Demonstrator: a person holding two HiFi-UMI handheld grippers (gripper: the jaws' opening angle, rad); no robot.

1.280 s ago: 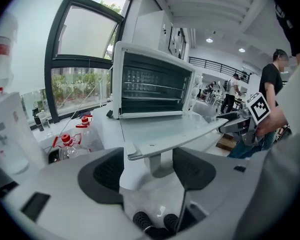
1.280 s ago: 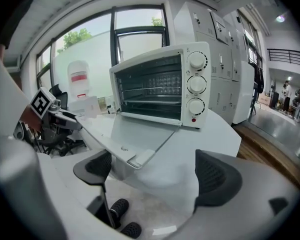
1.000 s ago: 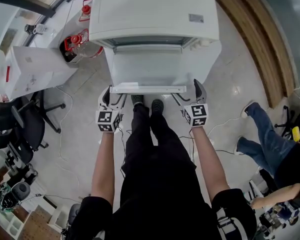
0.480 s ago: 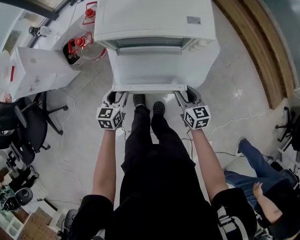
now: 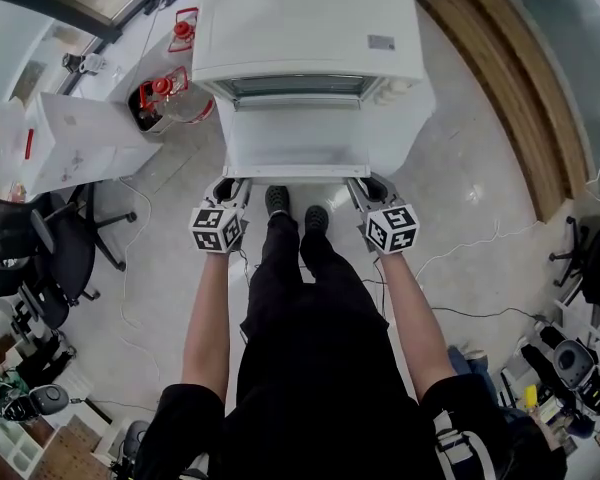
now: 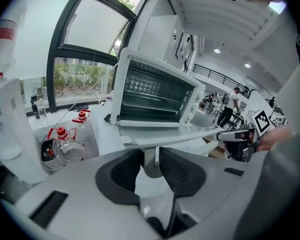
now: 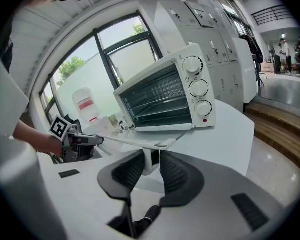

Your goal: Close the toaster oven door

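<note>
Toaster oven [image 5: 310, 28] sits top centre on the tabletop [image 5: 423, 108], its door [image 5: 295, 143] open and flat. Left claw [image 5: 230, 188] and right claw [image 5: 364, 188], jaws just closing, each pinch an end post of the door handle [image 5: 295, 179].

Daylight floods in through the big windows [image 6: 85, 49]; the white toaster oven [image 5: 305, 28] nearly washes out, the floor [image 5: 470, 178] gleams, and every view's edges bow heavily.
</note>
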